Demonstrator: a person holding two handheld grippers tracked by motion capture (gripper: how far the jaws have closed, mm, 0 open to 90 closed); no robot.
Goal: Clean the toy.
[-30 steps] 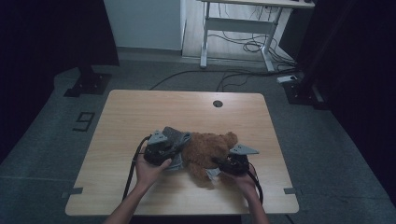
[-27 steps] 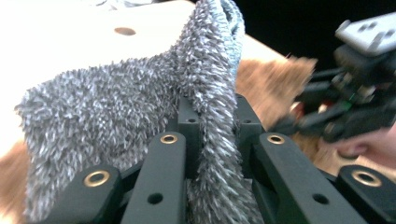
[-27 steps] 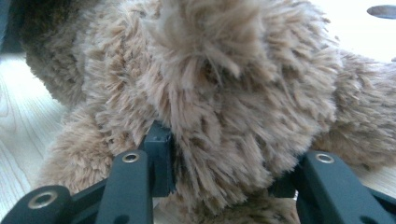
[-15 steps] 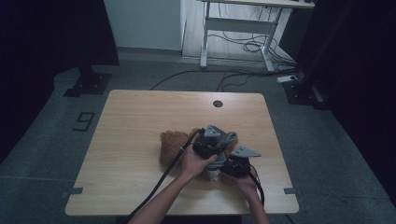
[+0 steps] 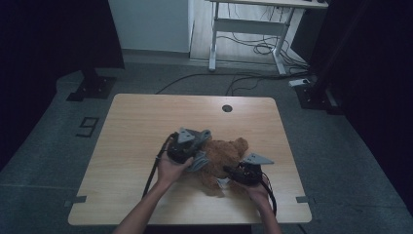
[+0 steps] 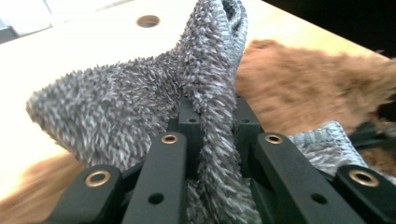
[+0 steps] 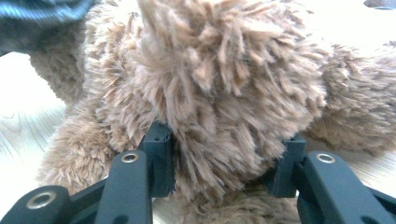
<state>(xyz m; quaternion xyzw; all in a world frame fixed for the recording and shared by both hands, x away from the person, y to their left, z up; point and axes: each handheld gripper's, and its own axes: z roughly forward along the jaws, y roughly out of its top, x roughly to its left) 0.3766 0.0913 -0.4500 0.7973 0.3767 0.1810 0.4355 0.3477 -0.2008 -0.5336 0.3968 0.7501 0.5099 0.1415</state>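
A brown plush bear lies on the wooden table, low and right of centre in the high view. The left gripper, at the bear's left side, pinches a fold of grey fuzzy cloth tightly between its jaws. The right gripper, at the bear's lower right, clamps a thick tuft of the bear's fur.

Desk: far half and left side bare wood, open to passage; small round hole near far edge, flush. Obstacles, near-centre: brown plush toy, with grey fluffy cloth draped at its left. Narrow bare strip along near edge, crossed by both forearms.
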